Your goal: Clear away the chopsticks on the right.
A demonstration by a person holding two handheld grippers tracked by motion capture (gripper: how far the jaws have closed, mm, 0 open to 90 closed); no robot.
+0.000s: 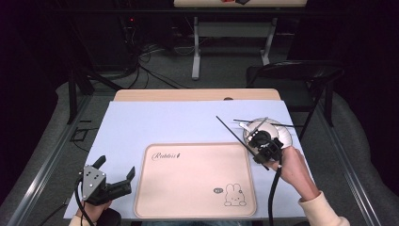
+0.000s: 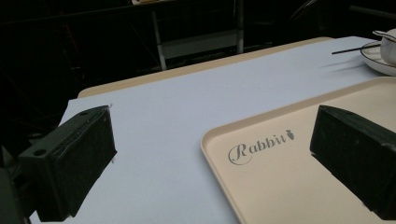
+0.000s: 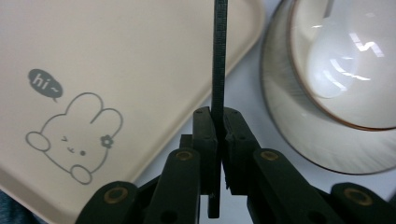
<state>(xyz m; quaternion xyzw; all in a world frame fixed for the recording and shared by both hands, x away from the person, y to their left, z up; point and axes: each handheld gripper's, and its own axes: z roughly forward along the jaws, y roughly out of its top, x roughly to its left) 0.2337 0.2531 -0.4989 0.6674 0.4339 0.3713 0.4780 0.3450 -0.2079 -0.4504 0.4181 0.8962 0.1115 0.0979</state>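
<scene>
At the right of the high view, the right gripper [image 1: 265, 142] sits over the near edge of a white bowl [image 1: 282, 134] on a plate, just past the right rim of the beige tray [image 1: 195, 197]. A black chopstick [image 1: 231, 131] runs from that gripper up and left across the pale blue mat [image 1: 164, 125], and a second chopstick [image 1: 263, 123] lies across the top of the bowl beside a white spoon [image 1: 244, 126].

The right gripper view tells what the high view cannot: the jaws of the right gripper [image 3: 217, 135] are pressed together on the chopstick [image 3: 219, 56], which stands straight up the middle of the frame between them, with a short end poking out below. At the upper right of that frame lies the glossy bowl [image 3: 345, 70] inside its plate [image 3: 299, 135]; at the left lies the tray [image 3: 116, 56] with its printed rabbit [image 3: 74, 140] and a "hi~" bubble.

At the lower left of the high view, the left gripper [image 1: 115, 174] hangs off the tray's left edge, jaws spread wide with nothing between them. The left gripper view confirms it: one jaw of the left gripper [image 2: 210, 154] stands over the mat [image 2: 187, 102], the other over the tray [image 2: 280, 186] near the word "Rabbit" [image 2: 259, 147], and the plate rim [image 2: 378, 63] with a chopstick tip [image 2: 350, 49] shows at the upper right.

Beyond the table, a dark folding chair [image 1: 301, 77] stands at the right, with a second table's legs [image 1: 230, 40] farther back.
</scene>
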